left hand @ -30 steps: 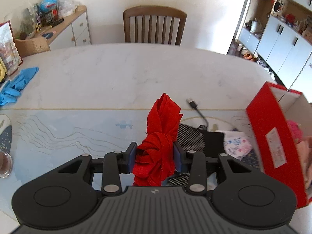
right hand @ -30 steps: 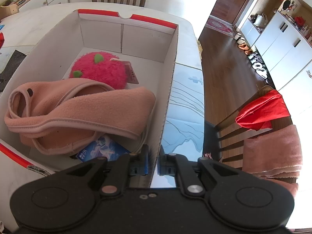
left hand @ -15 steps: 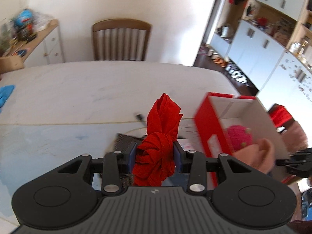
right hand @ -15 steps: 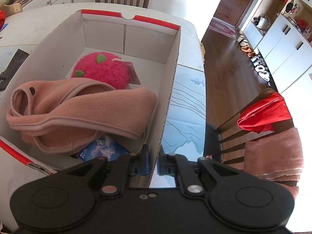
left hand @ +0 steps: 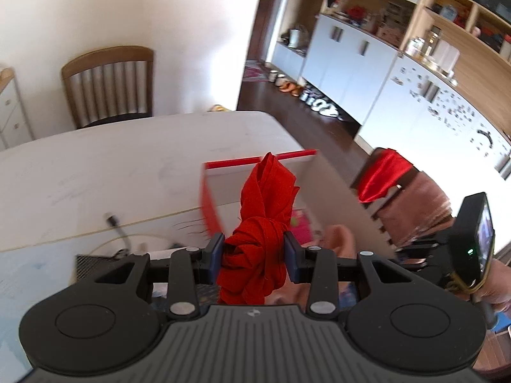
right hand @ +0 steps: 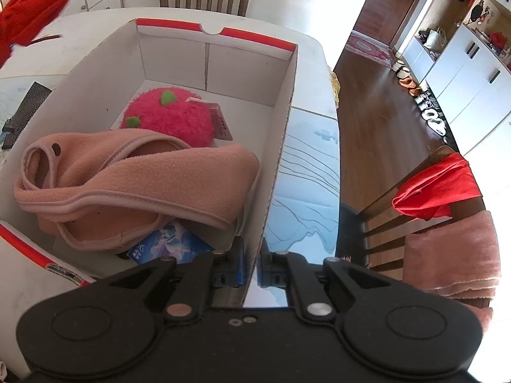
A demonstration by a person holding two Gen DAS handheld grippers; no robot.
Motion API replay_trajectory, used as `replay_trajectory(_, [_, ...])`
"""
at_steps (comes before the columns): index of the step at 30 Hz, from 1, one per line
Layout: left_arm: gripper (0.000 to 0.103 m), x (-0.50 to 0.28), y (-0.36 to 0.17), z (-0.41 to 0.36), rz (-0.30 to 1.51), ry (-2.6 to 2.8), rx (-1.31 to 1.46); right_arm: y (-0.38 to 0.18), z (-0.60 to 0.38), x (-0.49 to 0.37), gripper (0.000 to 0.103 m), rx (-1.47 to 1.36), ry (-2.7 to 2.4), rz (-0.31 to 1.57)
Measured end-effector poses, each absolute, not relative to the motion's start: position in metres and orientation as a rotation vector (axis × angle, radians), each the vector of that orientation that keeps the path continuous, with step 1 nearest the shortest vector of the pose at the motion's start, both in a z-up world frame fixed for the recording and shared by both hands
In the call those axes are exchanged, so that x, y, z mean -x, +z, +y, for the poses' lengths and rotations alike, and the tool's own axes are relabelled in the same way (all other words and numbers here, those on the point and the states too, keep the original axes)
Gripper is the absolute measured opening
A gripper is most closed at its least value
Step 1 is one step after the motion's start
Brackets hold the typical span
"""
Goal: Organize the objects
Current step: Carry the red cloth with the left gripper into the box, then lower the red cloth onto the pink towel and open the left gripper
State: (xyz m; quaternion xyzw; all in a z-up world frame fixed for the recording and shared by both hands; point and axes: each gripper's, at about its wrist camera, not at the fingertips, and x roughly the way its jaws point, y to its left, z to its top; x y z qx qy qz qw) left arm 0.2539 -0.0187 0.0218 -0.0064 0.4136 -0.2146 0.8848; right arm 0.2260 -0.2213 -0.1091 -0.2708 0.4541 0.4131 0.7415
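Red cloth (left hand: pixel 259 223) — L hand-held gripper (left hand: pixel 252 257)

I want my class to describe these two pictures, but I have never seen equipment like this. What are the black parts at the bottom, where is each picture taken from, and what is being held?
There is no robot here: a person holds a hand-operated gripper in each hand, with a wide-angle camera on each looking forward along its jaws.

The left view shows the left gripper with its jaws shut on a knotted red cloth, carried above a pale table.

The right view shows the right gripper with its jaws pinching the near wall of a red and white cardboard box. Inside lie a pink fleece garment, a fuzzy pink plush toy and a blue printed packet.
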Motion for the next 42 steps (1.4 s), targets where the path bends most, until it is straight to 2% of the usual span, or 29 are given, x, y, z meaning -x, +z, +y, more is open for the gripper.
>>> replay_trajectory(18, [0.037, -0.285, -0.003, -0.115, 0.887, -0.44, 0.0, -0.108, -0.225, -0.228, 0.007, 0.582, 0.946, 0.991])
replay_trajectory(31, [0.037, -0.297, -0.045, -0.156, 1.011, -0.468, -0.045, -0.108, -0.227, -0.228, 0.007, 0.574, 0.968, 0.988])
replay_trajectory(42, [0.037, -0.296, -0.083, -0.162, 1.089, -0.457, -0.096, -0.109, -0.229, -0.227, 0.007, 0.583, 0.988, 0.978])
